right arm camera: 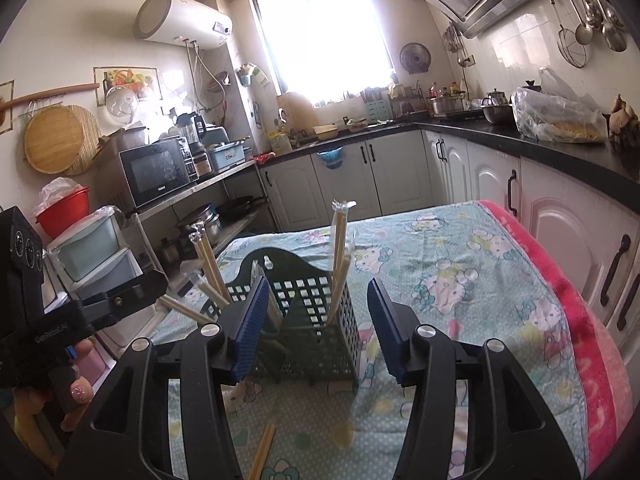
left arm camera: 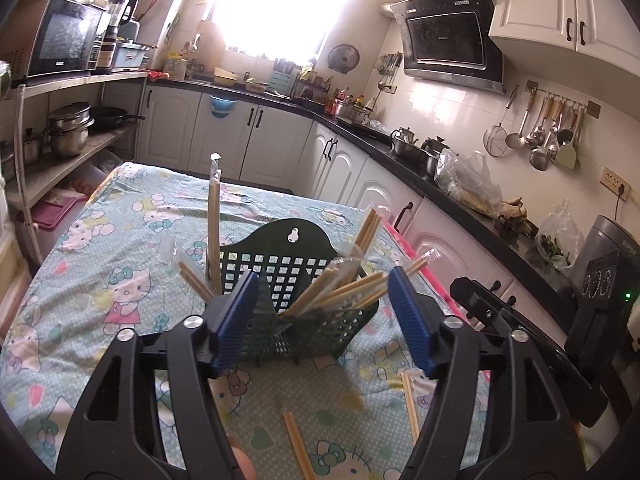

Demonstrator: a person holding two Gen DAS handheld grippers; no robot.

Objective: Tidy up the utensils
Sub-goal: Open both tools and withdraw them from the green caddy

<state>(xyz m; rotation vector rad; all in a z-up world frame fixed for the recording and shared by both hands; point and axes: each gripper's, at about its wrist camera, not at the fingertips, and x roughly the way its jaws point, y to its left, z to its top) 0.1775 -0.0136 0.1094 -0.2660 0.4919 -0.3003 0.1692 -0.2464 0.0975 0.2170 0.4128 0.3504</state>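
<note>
- The rack (left arm camera: 296, 280) stands near the middle of the worktop (left arm camera: 100, 240), full of leaning chopsticks (left arm camera: 340, 288).
- The left gripper (left arm camera: 322, 316) and the right gripper (right arm camera: 316, 328) both have open jaws that hold nothing.
- Risk: the light rack may tip if a jaw knocks the leaning sticks.
- Only the left view shows two loose pairs (left arm camera: 298, 448) near the front edge; the right view shows one.

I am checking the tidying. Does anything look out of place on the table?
Yes. Two chopstick pairs lie loose on the tablecloth, outside the green basket. Those inside lean in all directions, untidy.
</note>
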